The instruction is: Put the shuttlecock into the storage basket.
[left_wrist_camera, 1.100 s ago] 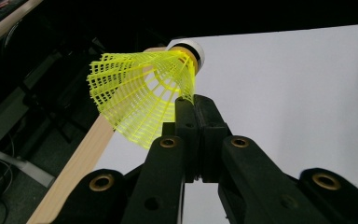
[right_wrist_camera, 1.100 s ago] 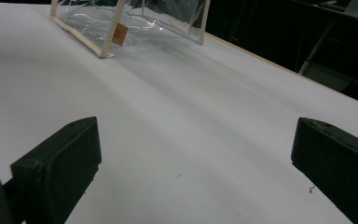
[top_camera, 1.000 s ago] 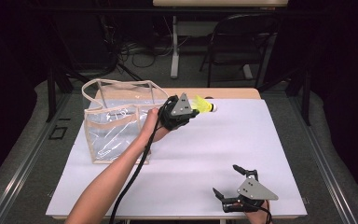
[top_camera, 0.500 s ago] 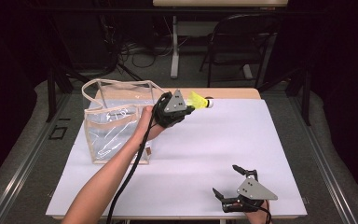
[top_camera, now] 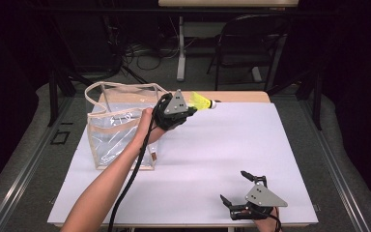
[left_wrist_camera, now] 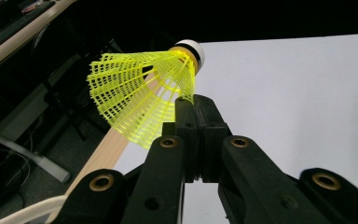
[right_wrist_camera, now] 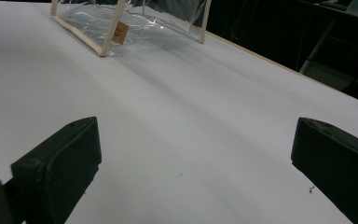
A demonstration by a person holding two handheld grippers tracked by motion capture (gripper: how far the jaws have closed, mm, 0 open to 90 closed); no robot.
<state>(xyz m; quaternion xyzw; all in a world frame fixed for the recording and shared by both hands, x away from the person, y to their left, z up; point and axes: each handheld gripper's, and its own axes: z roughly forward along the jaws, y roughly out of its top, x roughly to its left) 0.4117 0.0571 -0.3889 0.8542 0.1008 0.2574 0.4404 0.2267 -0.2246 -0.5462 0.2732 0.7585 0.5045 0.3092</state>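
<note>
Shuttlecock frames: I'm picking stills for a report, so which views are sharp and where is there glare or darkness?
High view: white table evenly lit, surroundings dark, shuttlecock small but clear. Left gripper view: shuttlecock sharp and brightly lit, the left gripper close and shadowed. Right gripper view: bag shows glare on its clear plastic; the right gripper is dark and a little soft.

the white counter (top_camera: 212, 154) is evenly lit from above while the surroundings are left nearly black. soft shadows are cast. glare is seen on the clear bag (right_wrist_camera: 135, 21). the near jaws are slightly blurred in both gripper views.
</note>
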